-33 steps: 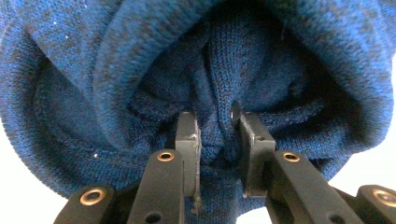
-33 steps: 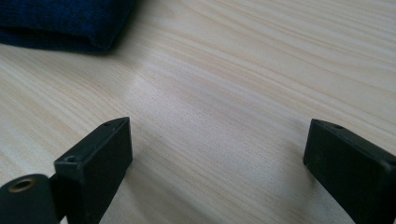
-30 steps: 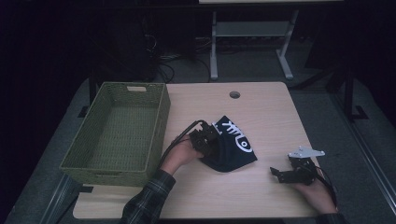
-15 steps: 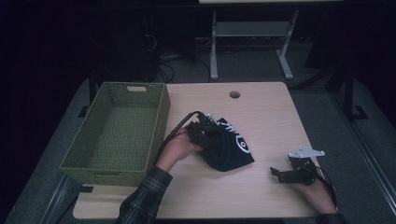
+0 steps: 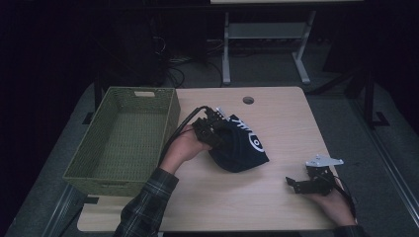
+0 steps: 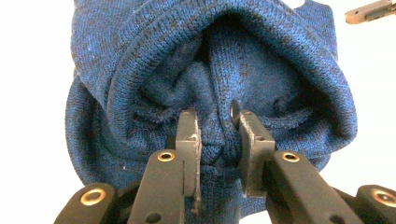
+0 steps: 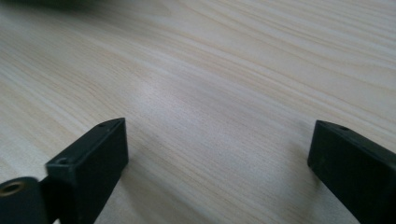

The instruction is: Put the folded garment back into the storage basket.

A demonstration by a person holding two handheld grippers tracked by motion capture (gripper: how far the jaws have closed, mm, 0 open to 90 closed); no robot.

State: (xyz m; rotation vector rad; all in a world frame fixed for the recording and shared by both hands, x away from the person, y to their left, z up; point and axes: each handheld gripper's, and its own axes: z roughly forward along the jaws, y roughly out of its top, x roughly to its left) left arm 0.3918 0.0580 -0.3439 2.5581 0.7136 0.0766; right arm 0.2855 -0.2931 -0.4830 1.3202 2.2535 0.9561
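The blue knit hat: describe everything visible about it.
The blue knit hat is dark blue, soft ribbed wool by the look of it, with a white pattern on its upper side. It sits bunched near the middle of the wooden table, just right of the woven basket. The left tongs are shut on a fold of its fabric at its left edge; in the left gripper view the knit gathers into deep folds around the jaws. Whether its underside touches the table cannot be told.
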